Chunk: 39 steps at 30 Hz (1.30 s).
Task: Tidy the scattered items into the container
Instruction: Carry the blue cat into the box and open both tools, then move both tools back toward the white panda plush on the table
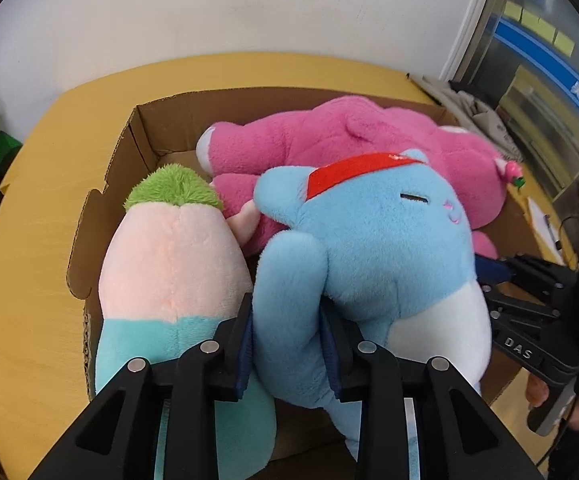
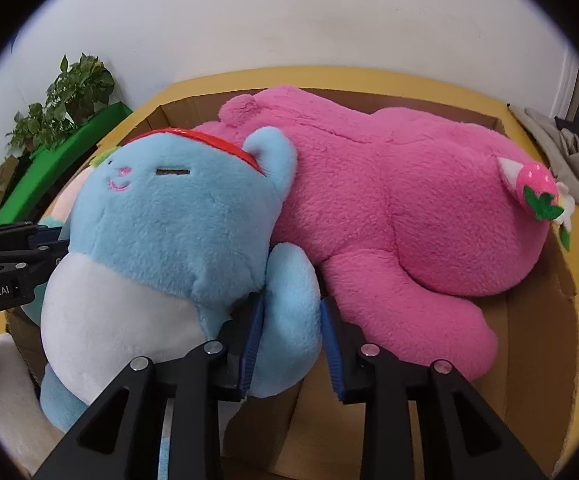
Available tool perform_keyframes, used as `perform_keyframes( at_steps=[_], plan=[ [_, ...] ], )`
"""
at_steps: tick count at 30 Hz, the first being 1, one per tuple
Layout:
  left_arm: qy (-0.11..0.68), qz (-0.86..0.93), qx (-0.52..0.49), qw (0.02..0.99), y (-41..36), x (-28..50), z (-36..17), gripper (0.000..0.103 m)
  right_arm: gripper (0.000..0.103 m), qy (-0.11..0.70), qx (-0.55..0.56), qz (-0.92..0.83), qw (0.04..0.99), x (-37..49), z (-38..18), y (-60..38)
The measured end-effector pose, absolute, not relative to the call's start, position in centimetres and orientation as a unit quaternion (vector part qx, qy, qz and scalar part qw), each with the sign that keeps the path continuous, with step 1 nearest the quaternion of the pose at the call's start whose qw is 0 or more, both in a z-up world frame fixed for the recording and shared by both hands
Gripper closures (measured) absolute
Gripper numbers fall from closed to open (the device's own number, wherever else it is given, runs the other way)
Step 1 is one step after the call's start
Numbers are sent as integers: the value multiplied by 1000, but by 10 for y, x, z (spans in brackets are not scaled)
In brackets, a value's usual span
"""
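Left gripper [image 1: 287, 334] narrowly parted, pads pressing blue plush toy [image 1: 373, 248] by one arm. Right gripper [image 2: 291, 338] likewise narrow, pads against toy's other arm. Blue toy hangs between both grippers over cardboard box [image 1: 149, 128], red headband on its head. Pink plush toy [image 2: 409, 216] lies in box beyond right gripper, touching blue toy, strawberry on ear. Peach plush with green tuft [image 1: 173, 252] in box, just left of left gripper. Box sits on yellow surface [image 1: 29, 240]. Potted plant [image 2: 69, 96] far left of right gripper.

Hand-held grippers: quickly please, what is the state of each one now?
Left hand-held gripper: shut on an arm of the blue plush.
Right hand-held gripper: shut on the other arm of the same plush.
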<state>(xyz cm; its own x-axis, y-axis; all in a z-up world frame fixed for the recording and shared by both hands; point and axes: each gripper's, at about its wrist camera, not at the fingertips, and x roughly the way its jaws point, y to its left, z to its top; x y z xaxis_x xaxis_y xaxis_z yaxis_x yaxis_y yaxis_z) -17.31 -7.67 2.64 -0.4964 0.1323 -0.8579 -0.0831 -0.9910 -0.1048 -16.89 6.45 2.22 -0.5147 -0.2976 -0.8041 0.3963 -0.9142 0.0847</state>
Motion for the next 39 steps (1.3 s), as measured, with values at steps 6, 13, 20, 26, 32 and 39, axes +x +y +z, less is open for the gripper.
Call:
perform_keyframes(
  at_steps=[6,13,20,26,32,39],
  plan=[
    [29,850,-526,16,-57,-187,11,74,68,128,444,-872,162,-157,18,47],
    [23,855,-517,10,-61,-170,22,71,43,73,428,-881,187,-132,44,70],
    [-38,898,-436,36,-71,-94,85,18,21,43,372,-901,222,-70,83,95],
    [-49,930,-357,73,-41,-17,136,9,21,64,330,-925,179,-21,95,103],
    [-83,944,-312,69,-25,29,141,8,21,62,310,-936,157,16,109,124],
    [-83,942,-317,70,-6,57,126,8,21,77,307,-937,147,40,109,138]
  ],
)
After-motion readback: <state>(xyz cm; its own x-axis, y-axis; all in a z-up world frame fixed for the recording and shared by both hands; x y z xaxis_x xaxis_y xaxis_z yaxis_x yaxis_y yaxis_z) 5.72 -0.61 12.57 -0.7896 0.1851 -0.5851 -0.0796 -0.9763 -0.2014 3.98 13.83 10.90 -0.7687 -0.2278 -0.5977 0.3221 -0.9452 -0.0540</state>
